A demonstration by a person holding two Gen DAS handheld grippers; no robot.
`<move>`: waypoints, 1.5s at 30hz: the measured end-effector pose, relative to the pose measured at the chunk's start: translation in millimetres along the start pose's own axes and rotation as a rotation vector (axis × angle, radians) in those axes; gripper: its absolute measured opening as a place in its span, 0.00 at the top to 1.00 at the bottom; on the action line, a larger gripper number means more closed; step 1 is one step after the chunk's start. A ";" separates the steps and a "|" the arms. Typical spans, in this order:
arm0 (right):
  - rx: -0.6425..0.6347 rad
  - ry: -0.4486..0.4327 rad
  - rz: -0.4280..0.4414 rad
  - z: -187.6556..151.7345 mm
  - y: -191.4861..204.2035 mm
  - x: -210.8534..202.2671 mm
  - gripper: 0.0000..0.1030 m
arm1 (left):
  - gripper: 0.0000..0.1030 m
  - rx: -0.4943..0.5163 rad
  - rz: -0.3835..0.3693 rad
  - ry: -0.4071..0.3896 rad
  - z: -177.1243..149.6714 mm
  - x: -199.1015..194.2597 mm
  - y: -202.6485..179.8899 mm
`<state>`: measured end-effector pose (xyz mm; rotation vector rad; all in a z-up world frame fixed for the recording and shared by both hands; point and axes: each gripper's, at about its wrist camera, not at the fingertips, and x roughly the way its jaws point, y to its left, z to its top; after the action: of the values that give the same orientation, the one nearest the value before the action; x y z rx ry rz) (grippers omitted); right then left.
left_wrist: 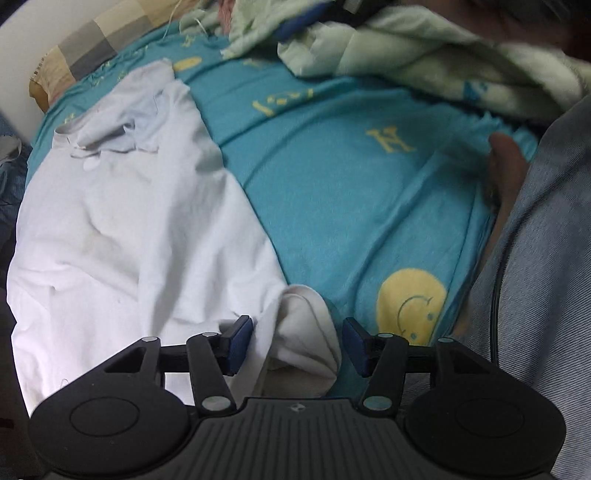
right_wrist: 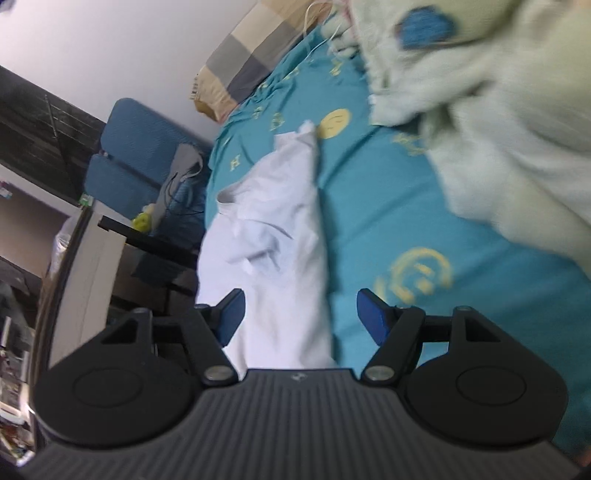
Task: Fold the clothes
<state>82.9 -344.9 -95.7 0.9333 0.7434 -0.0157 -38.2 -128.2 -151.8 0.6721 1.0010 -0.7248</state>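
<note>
Where both views blur toward the edges, fine detail is lost; the far end of the bed is soft in each.

One white shirt [left_wrist: 122, 221] lies crumpled on the teal bedsheet [left_wrist: 332, 192], along the bed's left side as the left wrist view sees it. Collar end points away from the camera; the near hem is cut off behind the left tongs' housing. One rolled sleeve or corner [left_wrist: 306, 332] bunches up close to the camera.

Left tongs [left_wrist: 297, 345]: jaws spread wide, the rolled fold of shirt sitting between the blue pads [left_wrist: 240, 343]. Cannot tell whether a pad touches the cloth; nothing is clamped.

Right tongs [right_wrist: 299, 319]: jaws also wide apart, gripping nothing. The shirt [right_wrist: 273, 240] runs up between them in this view, its near end hidden under the housing.

One pale green blanket [right_wrist: 498, 129], heaped at the far right of the bed, runs out of frame in both views. It carries at least one blue patch [right_wrist: 424, 29], blurred. One checked pillow [right_wrist: 240, 62] at the head of the bed, partly cut off.

Yellow smiley prints on the sheet: one whole in the left view [left_wrist: 410, 306], two in the right, the nearer one partly behind the tongs. Yellow letters too smeared to read, save one "N".

Grey clothing of the person [left_wrist: 546, 258] fills the right edge of the left view. Blue chair [right_wrist: 136, 155] beside the bed, clutter on it indistinct.
</note>
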 end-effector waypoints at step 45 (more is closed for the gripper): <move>-0.265 -0.061 -0.135 87.2 -6.6 139.7 0.30 | 0.36 -0.087 -0.370 -0.334 38.2 -25.5 -16.1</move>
<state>236.2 -371.6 -150.1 0.6271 0.7310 -0.0625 -41.0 -161.7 -116.6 0.2758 0.8483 -1.0713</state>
